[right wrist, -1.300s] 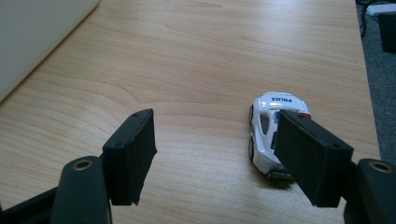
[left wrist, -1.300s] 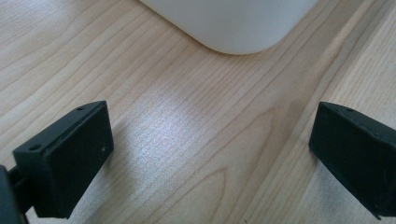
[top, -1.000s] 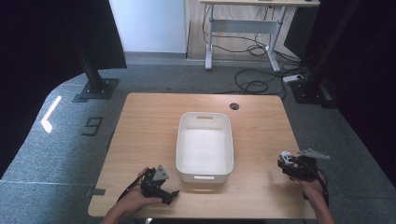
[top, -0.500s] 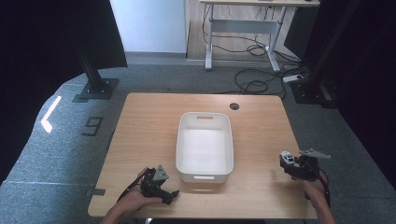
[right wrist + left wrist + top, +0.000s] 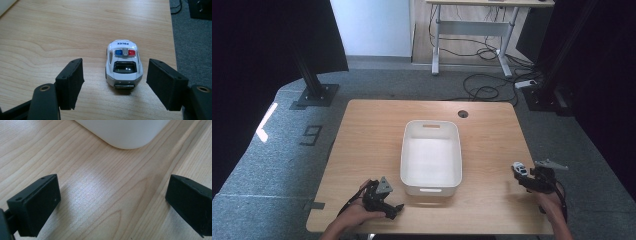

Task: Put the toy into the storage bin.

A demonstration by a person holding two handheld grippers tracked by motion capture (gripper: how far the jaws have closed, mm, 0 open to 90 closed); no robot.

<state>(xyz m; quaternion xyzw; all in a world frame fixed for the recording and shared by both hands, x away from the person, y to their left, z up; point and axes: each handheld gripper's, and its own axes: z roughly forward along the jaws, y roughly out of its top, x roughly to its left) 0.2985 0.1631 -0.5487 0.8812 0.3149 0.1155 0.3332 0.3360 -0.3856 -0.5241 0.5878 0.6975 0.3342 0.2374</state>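
A white toy police car with blue and red roof lights stands on the wooden table, close to its right edge. My right gripper is open, its jaws either side of the car's near end without touching it. From above, the car sits just ahead of the right gripper. My left gripper is open over bare wood, near a corner of the white bin. In the high view the left gripper rests at the table's front, left of the bin.
The white rectangular bin stands in the middle of the table and looks empty. A round cable hole lies at the back right. Beyond the table stand a black stand base, floor cables and a second desk.
The right gripper has shifted slightly near the toy car. The left gripper has not moved.
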